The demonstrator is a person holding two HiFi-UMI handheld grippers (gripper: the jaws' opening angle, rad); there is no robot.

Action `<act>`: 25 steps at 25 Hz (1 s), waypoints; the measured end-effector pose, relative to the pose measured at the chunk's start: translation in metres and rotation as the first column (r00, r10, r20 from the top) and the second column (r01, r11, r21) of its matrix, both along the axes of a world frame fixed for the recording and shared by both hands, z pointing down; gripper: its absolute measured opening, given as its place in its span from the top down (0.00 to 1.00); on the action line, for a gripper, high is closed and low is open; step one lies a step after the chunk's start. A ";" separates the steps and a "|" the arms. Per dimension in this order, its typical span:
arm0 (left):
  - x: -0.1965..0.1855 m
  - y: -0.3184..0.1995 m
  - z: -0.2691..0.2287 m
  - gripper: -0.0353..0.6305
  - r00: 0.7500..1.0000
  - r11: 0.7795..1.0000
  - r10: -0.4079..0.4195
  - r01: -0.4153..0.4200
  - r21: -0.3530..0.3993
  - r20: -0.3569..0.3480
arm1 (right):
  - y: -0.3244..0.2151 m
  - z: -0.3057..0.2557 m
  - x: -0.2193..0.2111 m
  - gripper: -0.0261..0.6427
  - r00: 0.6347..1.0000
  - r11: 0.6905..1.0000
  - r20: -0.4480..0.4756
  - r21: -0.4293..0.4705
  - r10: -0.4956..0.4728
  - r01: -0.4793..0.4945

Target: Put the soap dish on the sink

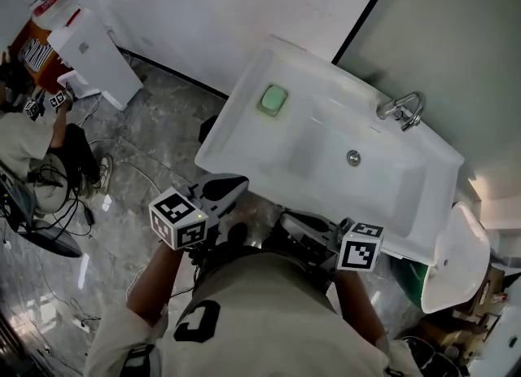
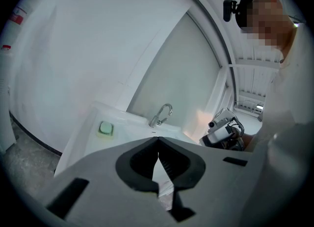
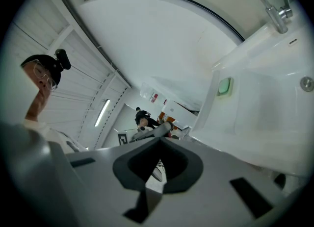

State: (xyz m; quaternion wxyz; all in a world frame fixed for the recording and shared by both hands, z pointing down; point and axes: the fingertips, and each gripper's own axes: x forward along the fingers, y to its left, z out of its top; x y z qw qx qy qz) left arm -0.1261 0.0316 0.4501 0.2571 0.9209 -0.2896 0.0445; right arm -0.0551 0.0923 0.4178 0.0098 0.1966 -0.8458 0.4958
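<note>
The green soap dish [image 1: 273, 99] lies on the left ledge of the white sink [image 1: 391, 192], across the basin from the chrome tap [image 1: 403, 109]. My left gripper [image 1: 236, 184] hovers just short of the sink's front edge, shut, with nothing in it. My right gripper [image 1: 286, 219] hangs lower, close to my body, also shut and empty. In the left gripper view the closed jaws [image 2: 158, 141] point toward the sink [image 2: 127, 123], with the dish [image 2: 105, 128] up to the left. In the right gripper view the jaw tips [image 3: 159, 141] meet, and the dish [image 3: 224, 86] shows far off on the sink [image 3: 265, 98].
A seated person [image 1: 32, 139] with cables [image 1: 73, 204] on the marble floor is at the far left, beside a white panel [image 1: 94, 58]. A white oval fixture [image 1: 460, 261] and a green bin [image 1: 411, 282] stand right of the sink. Walls back the sink.
</note>
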 end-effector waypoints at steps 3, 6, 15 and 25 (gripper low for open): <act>-0.013 0.006 0.000 0.92 1.000 1.000 -0.003 0.003 0.004 -0.009 | 0.007 0.002 -0.011 0.95 1.000 1.000 -0.009 0.000 -0.004 0.004; -0.024 0.014 -0.003 0.92 1.000 1.000 0.008 -0.007 0.008 -0.025 | 0.016 0.003 -0.020 0.95 1.000 1.000 -0.015 -0.002 0.002 -0.002; -0.045 0.038 0.014 0.92 0.995 0.996 0.087 -0.088 -0.025 -0.057 | 0.055 0.017 -0.034 0.95 0.995 0.995 -0.064 -0.051 0.079 -0.082; -0.005 0.065 0.011 0.92 0.967 0.968 0.248 -0.250 -0.028 -0.065 | 0.074 0.013 -0.015 0.95 0.983 0.983 -0.041 -0.044 0.179 -0.181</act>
